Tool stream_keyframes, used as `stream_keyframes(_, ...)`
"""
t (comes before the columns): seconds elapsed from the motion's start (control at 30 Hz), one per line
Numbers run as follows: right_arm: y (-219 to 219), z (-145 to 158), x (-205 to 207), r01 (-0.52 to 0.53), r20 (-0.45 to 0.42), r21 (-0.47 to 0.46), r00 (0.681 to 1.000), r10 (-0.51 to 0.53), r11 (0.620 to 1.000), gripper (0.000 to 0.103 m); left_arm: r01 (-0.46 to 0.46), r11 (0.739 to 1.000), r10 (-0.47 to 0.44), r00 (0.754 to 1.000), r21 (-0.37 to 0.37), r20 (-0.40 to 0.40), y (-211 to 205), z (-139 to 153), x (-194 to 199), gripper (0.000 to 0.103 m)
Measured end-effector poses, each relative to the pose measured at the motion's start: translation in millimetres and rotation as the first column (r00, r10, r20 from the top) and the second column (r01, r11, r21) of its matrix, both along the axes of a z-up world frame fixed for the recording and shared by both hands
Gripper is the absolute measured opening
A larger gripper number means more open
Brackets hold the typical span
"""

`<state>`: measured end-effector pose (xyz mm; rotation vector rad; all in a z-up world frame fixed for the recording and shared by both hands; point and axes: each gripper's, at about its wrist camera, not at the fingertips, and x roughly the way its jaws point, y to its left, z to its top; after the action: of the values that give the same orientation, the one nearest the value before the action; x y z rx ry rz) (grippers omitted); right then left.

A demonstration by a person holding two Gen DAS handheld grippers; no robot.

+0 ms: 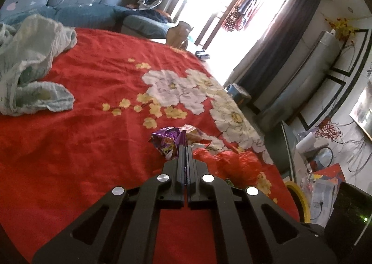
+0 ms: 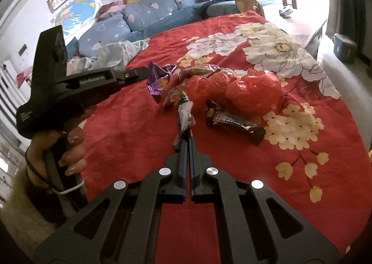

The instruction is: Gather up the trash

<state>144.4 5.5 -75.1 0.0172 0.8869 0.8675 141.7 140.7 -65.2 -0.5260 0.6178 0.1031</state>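
On a red floral cloth lie several wrappers and a crumpled red plastic bag [image 2: 246, 91]. My left gripper [image 1: 185, 145] is shut on a purple foil wrapper [image 1: 166, 140]; from the right wrist view the left gripper [image 2: 145, 72] holds the purple wrapper [image 2: 158, 78] lifted at its edge. My right gripper [image 2: 187, 139] is shut on a silver-brown wrapper [image 2: 184, 116] that stands up from its fingertips. A dark chocolate bar wrapper [image 2: 234, 123] lies right of it. The red bag also shows in the left wrist view [image 1: 230, 161].
A pale crumpled cloth [image 1: 30, 64] lies at the cloth's far left. A blue sofa [image 2: 148, 14] stands behind. More wrappers [image 2: 200, 71] lie near the bag. A bin [image 2: 344, 48] stands on the floor at right, and a yellow-rimmed object [image 1: 300, 198] is near the table edge.
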Motion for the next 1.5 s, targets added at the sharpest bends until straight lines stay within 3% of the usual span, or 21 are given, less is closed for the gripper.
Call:
stream_keyframes(0.7,-42.4,40.2,-8.3,0.036,0.069,0.061,0.997,-0.04,0.998,0.0,0.038,0.998,-0.042,0.995,0.045,0.091,-23.1,40.4,-22.7,0.001)
stream_keyframes(1.07,-75.1,49.5,-3.0,0.104,0.096,0.063,0.989,-0.11,0.993,0.0,0.125,0.989,-0.133,0.986,0.085,0.096,-61.5,49.5,-20.1,0.001)
stream_keyframes(1.5,-117.4,57.5,7.1,0.203,0.12,0.077,0.97,-0.212,0.976,0.0,0.253,0.958,-0.264,0.962,0.138,0.075,-118.4,50.3,-10.5,0.001)
